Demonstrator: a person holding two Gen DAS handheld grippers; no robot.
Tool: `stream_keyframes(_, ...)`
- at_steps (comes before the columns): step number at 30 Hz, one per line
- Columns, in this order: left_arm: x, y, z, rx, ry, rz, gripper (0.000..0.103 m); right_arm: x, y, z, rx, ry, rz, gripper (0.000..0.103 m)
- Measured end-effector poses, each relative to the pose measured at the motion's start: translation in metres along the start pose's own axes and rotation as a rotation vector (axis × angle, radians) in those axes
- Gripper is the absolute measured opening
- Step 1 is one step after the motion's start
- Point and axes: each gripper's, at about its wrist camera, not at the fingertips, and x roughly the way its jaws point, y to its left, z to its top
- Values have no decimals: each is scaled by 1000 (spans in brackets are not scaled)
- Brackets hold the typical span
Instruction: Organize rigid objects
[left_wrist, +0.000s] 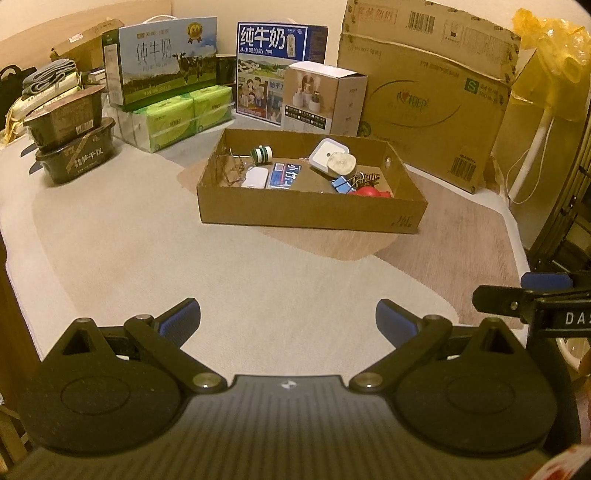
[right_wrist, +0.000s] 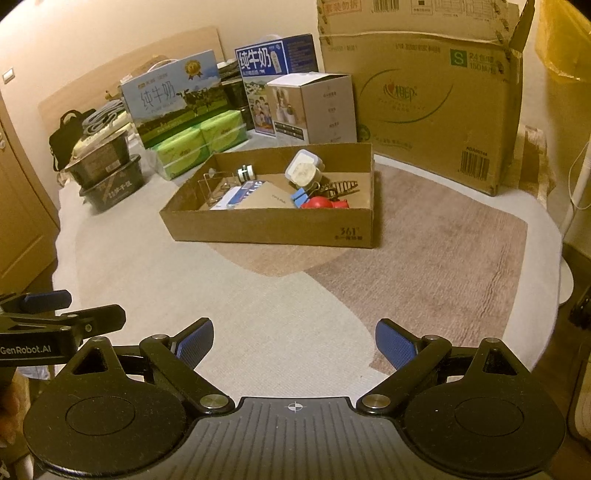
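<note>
Left gripper (left_wrist: 288, 325), right gripper (right_wrist: 294, 341): both spread wide, empty, well short of shallow cardboard box (right_wrist: 273, 229). Risk: red toy (right_wrist: 319, 203) and blue binder clips (right_wrist: 300, 195) touching; a grab may snag both.

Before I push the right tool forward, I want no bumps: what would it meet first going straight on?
Probably the bare mat: the right tool stands open, tilted down at it, nothing between. The shallow cardboard box lies farther on; depth is hard to judge.

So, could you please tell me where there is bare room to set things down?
Free: the mat between both open tongs and the cardboard tray, and right of it. Crowded: inside the tray, and the milk cartons behind.
</note>
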Motion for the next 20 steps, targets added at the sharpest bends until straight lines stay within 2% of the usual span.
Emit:
stream_keyframes(14,11,2,-1,-1,21,2,101,9,-2,-1,3,13,-6,94)
stream_keyframes(20,14,1,-1,1,10,-10,96,12,-4,-3,6,20,-6,94)
